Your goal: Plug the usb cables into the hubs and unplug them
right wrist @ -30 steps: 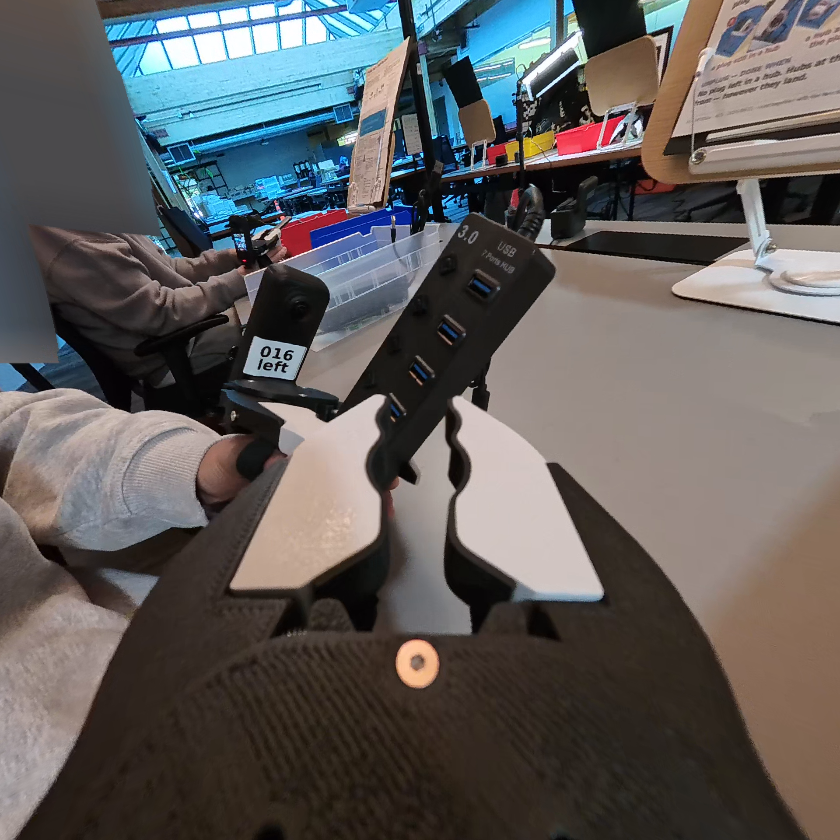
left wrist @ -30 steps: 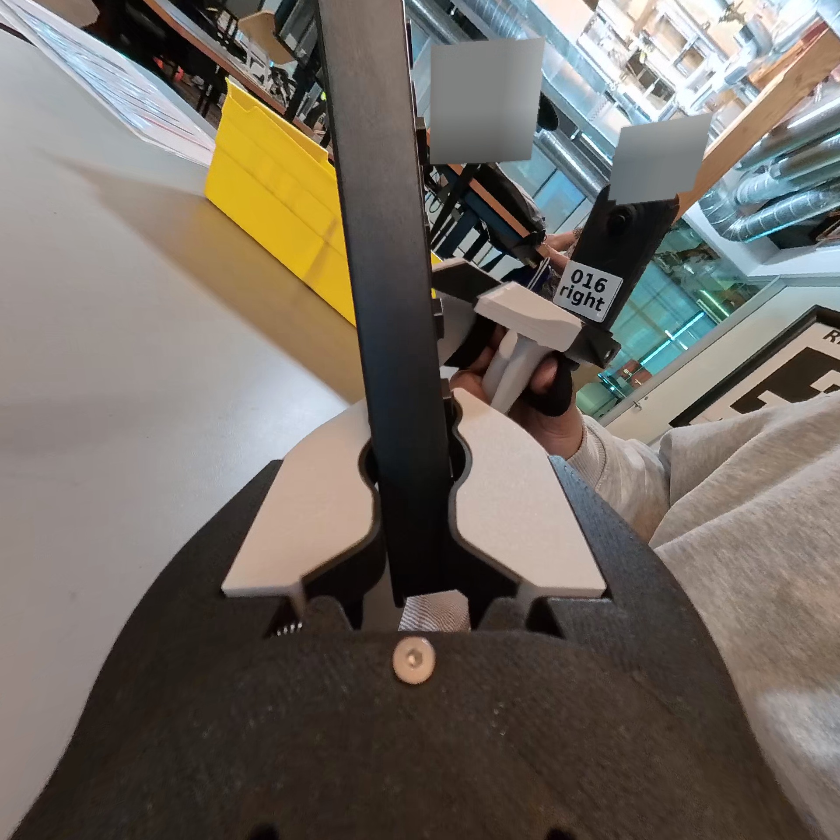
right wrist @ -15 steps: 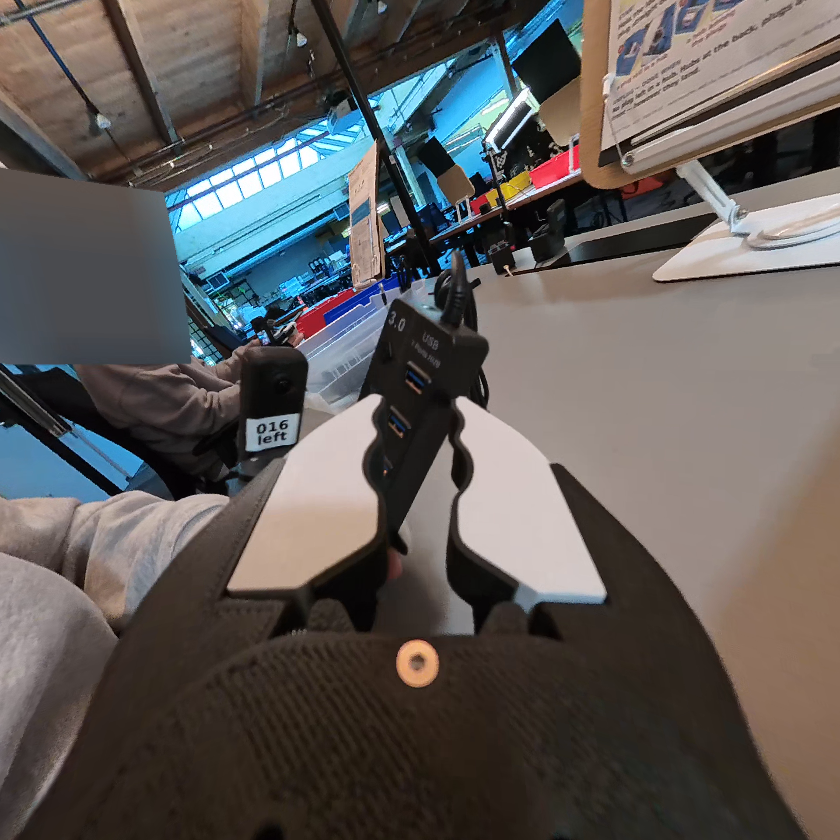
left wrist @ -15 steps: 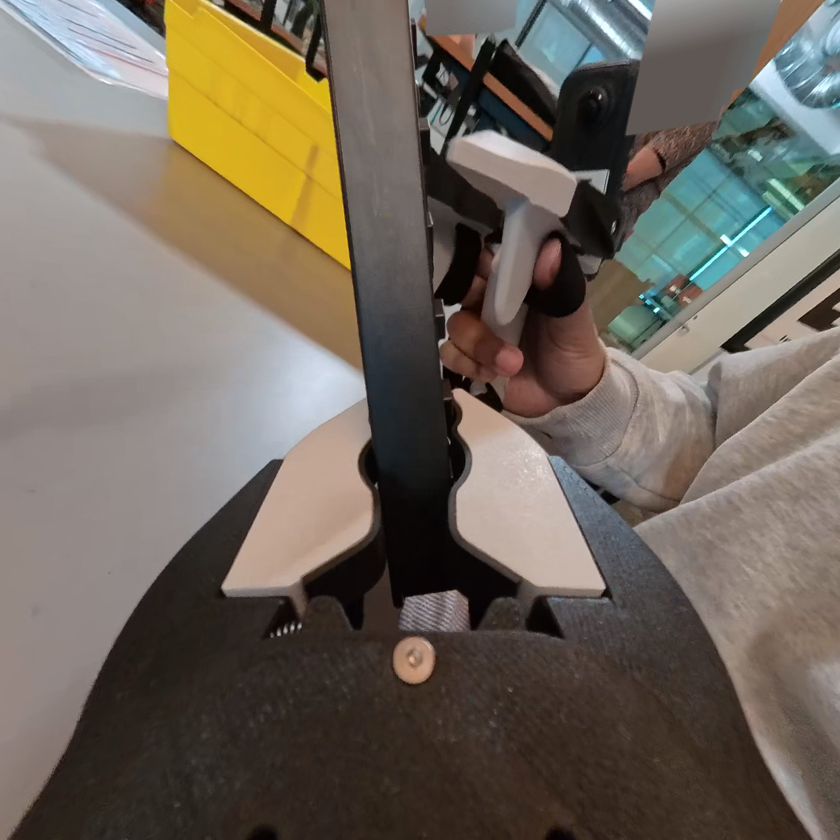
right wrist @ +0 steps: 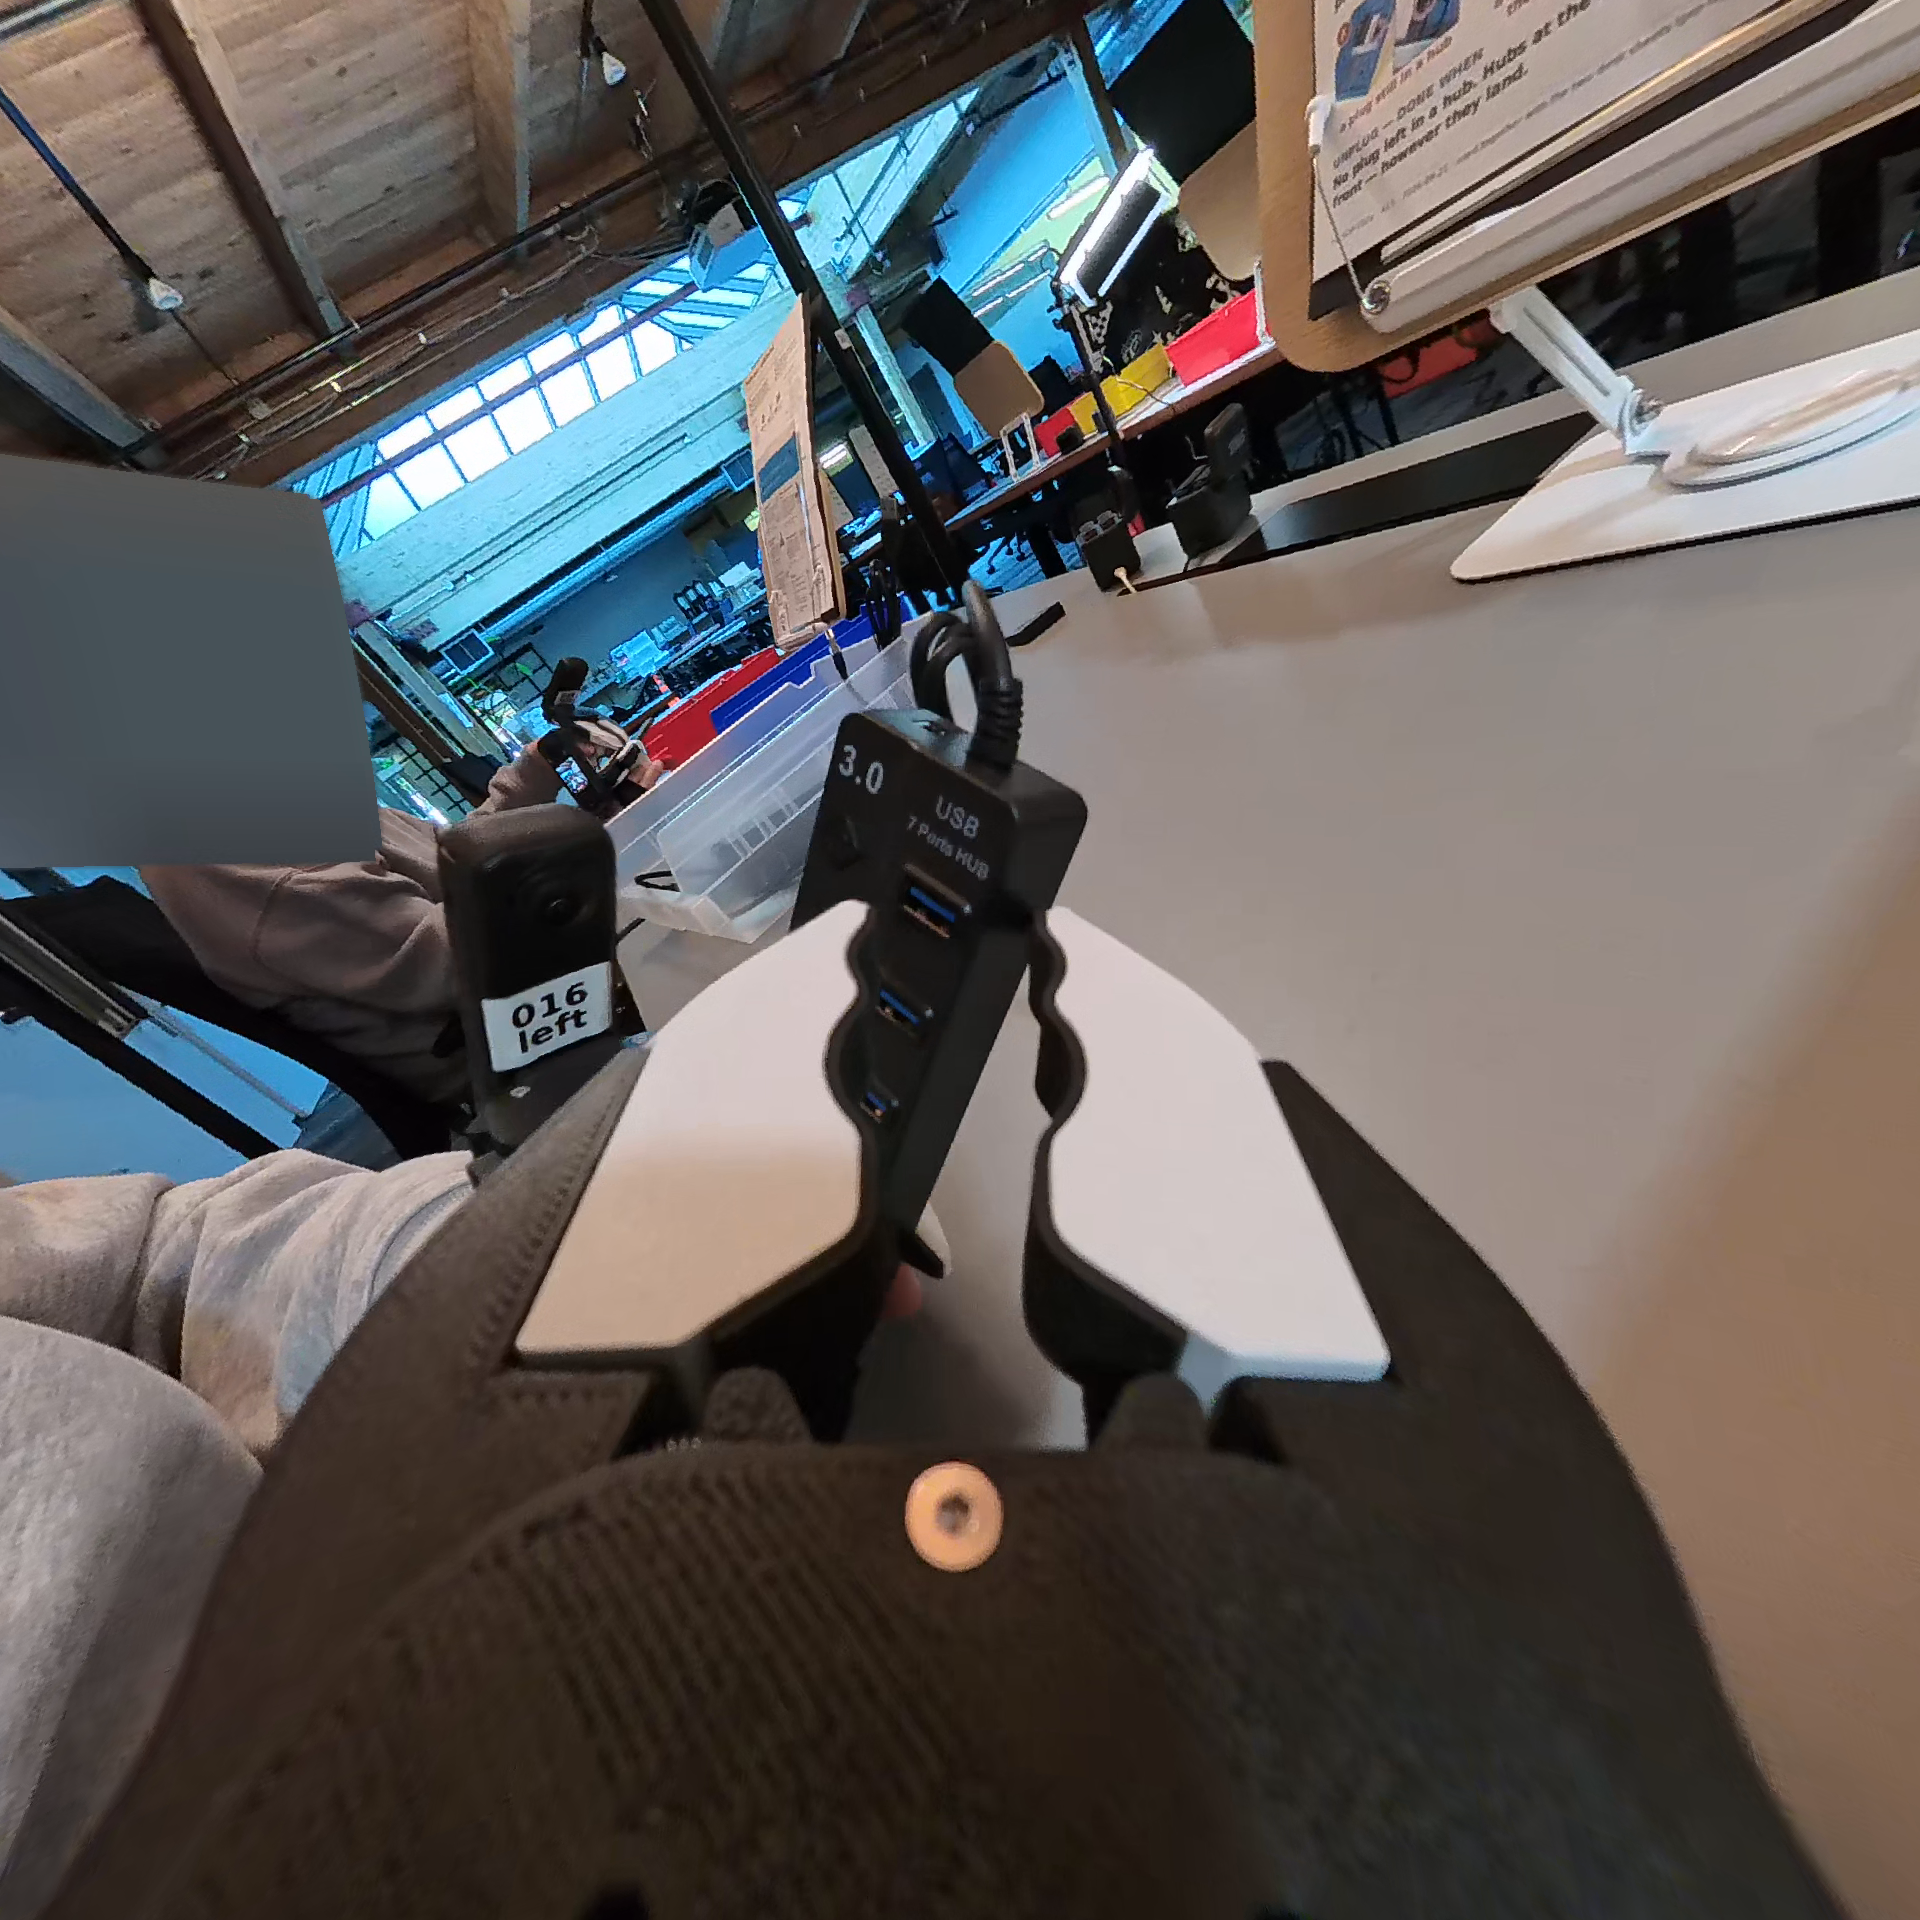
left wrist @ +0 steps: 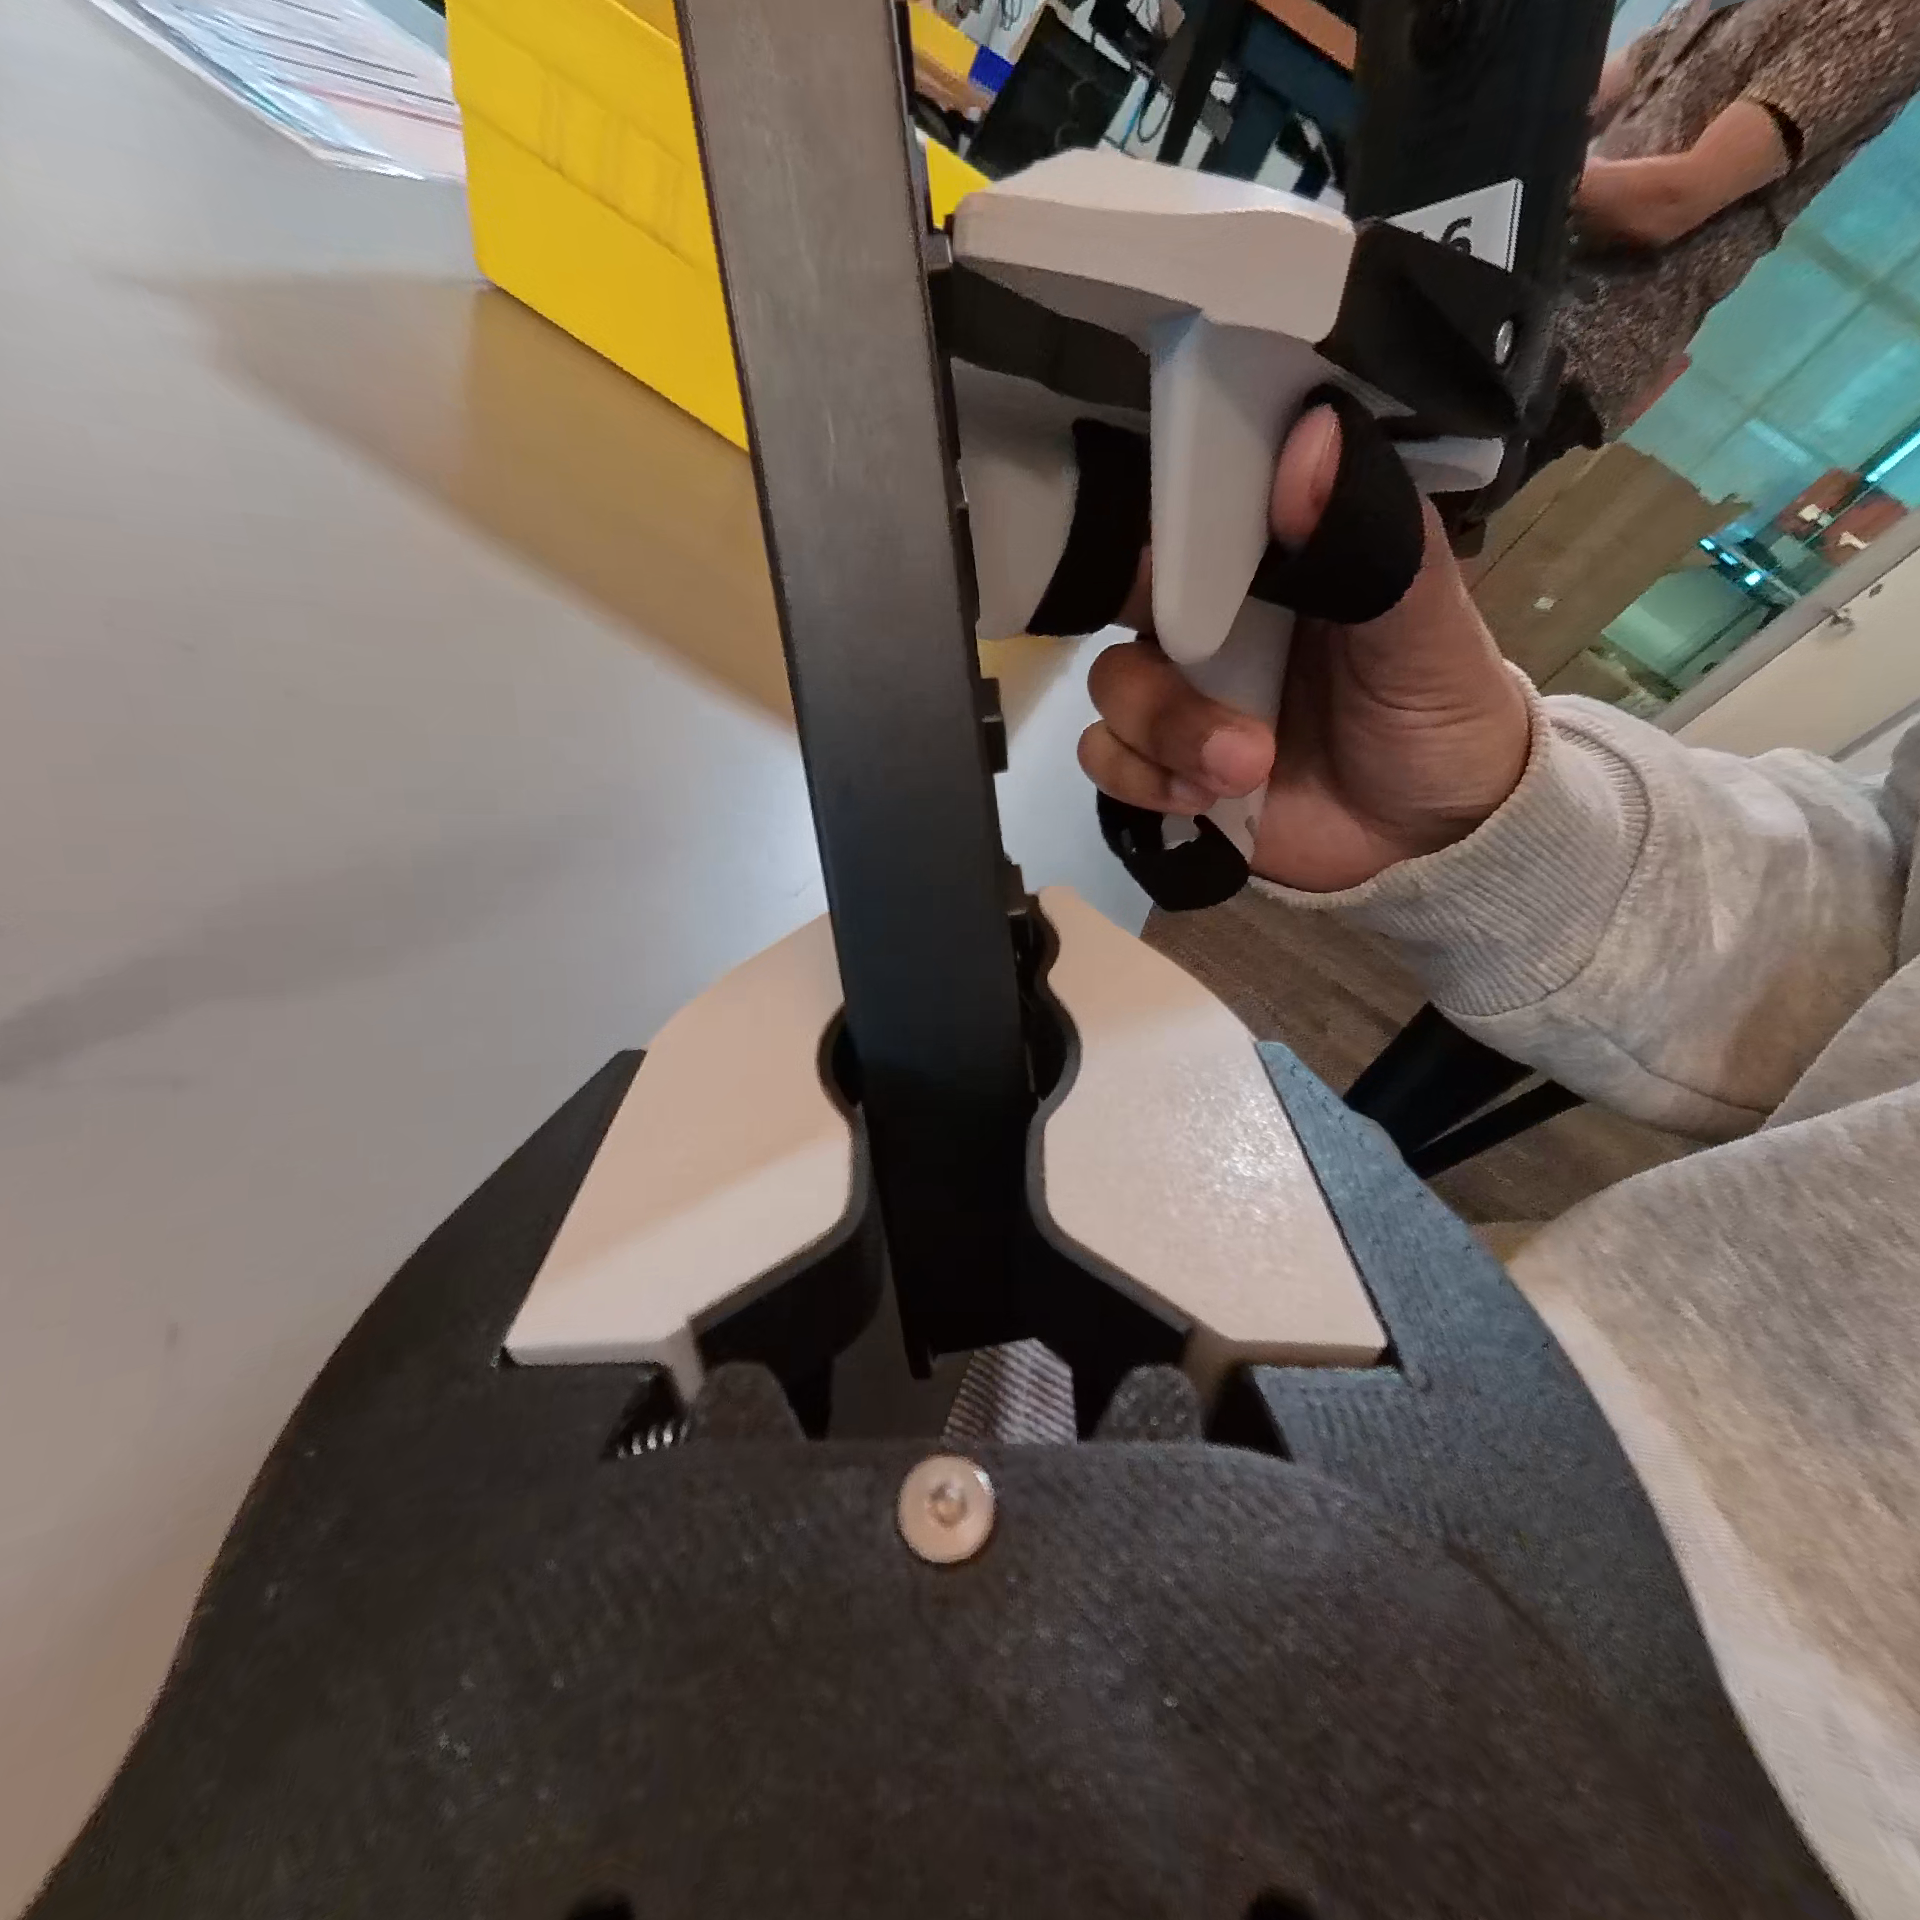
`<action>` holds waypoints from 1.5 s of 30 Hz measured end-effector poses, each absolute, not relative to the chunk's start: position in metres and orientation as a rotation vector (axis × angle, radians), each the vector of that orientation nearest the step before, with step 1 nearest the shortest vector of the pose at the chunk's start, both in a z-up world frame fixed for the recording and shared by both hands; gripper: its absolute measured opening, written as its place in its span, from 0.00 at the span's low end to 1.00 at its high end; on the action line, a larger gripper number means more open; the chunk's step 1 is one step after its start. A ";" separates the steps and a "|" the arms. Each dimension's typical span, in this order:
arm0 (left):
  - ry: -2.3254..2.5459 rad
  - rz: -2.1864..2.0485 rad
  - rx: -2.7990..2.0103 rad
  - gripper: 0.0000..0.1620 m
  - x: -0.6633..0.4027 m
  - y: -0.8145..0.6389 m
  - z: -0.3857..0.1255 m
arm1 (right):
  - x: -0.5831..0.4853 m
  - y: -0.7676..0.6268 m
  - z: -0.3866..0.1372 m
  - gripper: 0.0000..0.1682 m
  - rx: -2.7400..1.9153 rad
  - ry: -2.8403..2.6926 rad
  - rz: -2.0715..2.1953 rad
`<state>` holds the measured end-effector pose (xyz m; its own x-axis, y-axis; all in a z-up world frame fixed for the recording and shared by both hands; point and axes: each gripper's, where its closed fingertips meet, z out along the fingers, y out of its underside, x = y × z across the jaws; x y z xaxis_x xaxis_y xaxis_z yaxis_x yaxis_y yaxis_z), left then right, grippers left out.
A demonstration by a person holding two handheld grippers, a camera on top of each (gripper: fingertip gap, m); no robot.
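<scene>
A long black USB hub (left wrist: 831,520) stands upright in my left gripper (left wrist: 940,935), which is shut on its lower end. In the right wrist view the hub (right wrist: 940,935) shows its blue ports, and a black cable (right wrist: 977,665) leaves its top end. My right gripper (right wrist: 951,920) is open with the hub between its fingers; the hub lies against the left finger and a gap shows on the right. The right gripper (left wrist: 1143,270) also shows in the left wrist view, just right of the hub. The plug ends of the USB cables are not in view.
A yellow bin (left wrist: 582,208) sits on the grey table (right wrist: 1455,831) behind the hub. Clear plastic bins (right wrist: 727,831) stand at the table's far left. A document stand with a white base (right wrist: 1714,468) is at the back right. A person's hand (left wrist: 1351,748) holds the right gripper. Across from one pair of fingers to the other is roughly 10 centimeters.
The right gripper has moved in toward the hub, so the hub now lies deeper between its fingers. The left gripper keeps its hold on the hub. Both views have tilted.
</scene>
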<state>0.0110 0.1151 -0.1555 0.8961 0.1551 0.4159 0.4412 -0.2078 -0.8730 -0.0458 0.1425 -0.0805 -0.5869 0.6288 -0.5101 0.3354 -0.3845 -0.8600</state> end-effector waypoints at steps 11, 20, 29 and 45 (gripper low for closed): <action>-0.443 -0.248 -1.804 0.17 0.011 0.115 -0.158 | -0.048 0.144 -0.086 0.15 -1.345 -1.620 2.053; -0.454 -0.287 -1.785 0.17 0.011 0.114 -0.156 | -0.048 0.144 -0.086 0.12 -1.348 -1.619 2.064; -0.487 -0.360 -1.727 0.17 0.008 0.112 -0.150 | -0.049 0.145 -0.086 0.09 -1.354 -1.605 2.065; -0.474 -0.337 -1.742 0.17 0.009 0.113 -0.151 | -0.049 0.142 -0.088 0.15 -1.357 -1.617 2.082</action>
<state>0.0088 0.1128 -0.1514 0.8734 0.1326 0.4686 0.4861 -0.1788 -0.8554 -0.0492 0.1415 -0.0878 -0.5685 0.6189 -0.5419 0.3721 -0.3940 -0.8404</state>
